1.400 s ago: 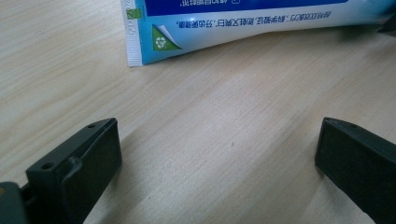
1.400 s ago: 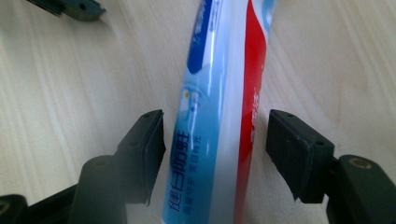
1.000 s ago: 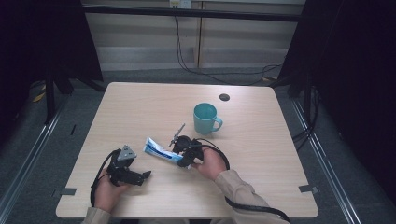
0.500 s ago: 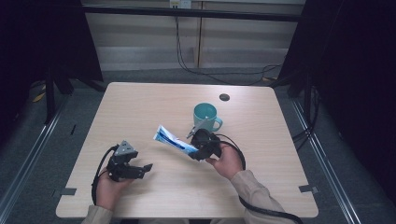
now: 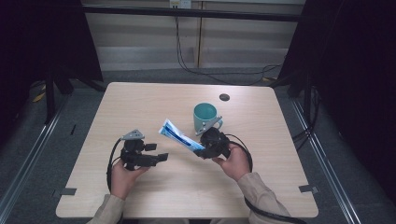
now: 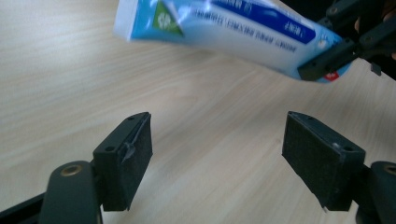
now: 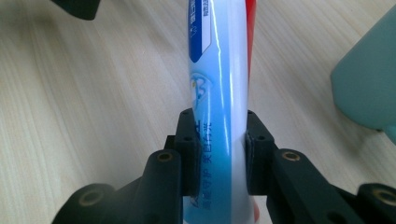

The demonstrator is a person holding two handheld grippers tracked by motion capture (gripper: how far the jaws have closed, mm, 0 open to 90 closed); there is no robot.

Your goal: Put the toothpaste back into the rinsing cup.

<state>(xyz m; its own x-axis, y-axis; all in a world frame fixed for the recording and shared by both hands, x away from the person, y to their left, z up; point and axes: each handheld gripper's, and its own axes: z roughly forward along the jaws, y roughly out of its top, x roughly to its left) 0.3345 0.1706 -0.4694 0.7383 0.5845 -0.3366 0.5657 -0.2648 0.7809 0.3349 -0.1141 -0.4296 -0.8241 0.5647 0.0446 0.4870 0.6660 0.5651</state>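
the right tongs (image 5: 204,150) are clamped on the cap end of the toothpaste tube (image 5: 180,136), both pads pressing its sides. the tube is held clear above the desk (image 5: 280,186), its flat end pointing up and left, just beside the teal mug (image 5: 205,116). the left tongs (image 5: 159,156) have just been closing but stand parted with nothing between them, near the tube and below it.

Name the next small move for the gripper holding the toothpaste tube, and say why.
Probably carry the toothpaste tube a little further toward the teal mug and tip it upright over the opening. The right gripper is clamped on the tube's lower end, the tube is off the table, and the mug stands just beside it.
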